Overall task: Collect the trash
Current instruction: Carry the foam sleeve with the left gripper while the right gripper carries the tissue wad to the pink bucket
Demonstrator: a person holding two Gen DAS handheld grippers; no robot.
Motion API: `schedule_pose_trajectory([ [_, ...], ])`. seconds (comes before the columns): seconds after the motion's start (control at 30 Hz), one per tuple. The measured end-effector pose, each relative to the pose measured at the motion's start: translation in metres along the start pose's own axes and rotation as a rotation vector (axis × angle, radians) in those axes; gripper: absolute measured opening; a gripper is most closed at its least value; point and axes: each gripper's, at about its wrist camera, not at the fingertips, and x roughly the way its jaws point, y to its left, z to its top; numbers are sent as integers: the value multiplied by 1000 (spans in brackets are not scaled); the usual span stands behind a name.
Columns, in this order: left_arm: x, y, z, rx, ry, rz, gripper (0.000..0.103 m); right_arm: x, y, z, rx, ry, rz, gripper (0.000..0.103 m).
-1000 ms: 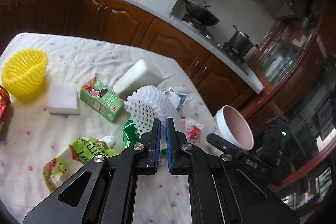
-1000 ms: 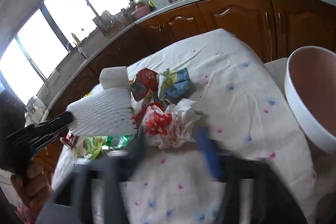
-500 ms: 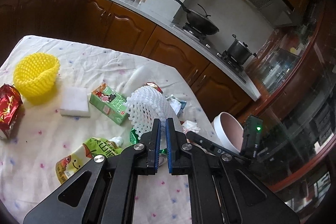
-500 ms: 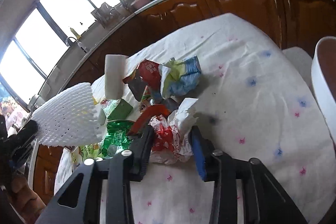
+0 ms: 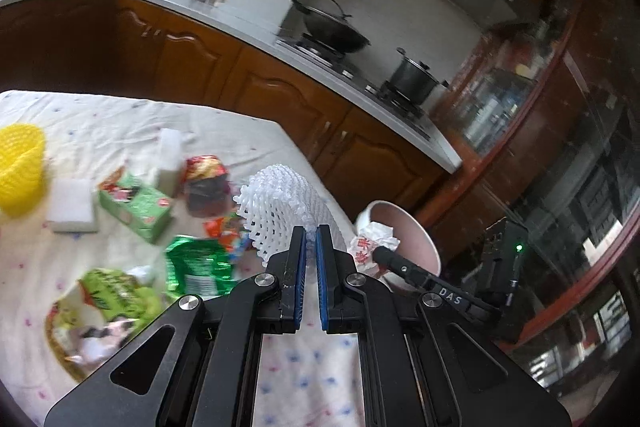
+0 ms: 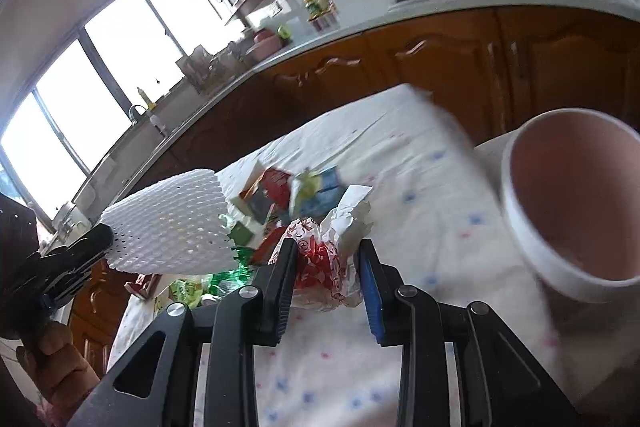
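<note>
My left gripper is shut on a white foam fruit net and holds it above the table; the net also shows in the right wrist view. My right gripper is shut on a crumpled red-and-white wrapper and holds it lifted beside the pink-lined white bin. In the left wrist view the wrapper hangs at the bin's near rim.
On the flowered cloth lie a green carton, green bags, a red wrapper, white foam blocks and a yellow net. Wooden kitchen cabinets stand behind.
My right gripper closed on the red-and-white wrapper and lifted it toward the bin. My left gripper kept the white net and rose a little.
</note>
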Motion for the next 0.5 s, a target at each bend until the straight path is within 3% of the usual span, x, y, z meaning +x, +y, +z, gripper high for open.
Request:
schedule_pose_trajectory([
  [0.5, 70, -97, -6, 174, 81, -92, 4, -84, -69, 9, 37, -152, -224, 32],
])
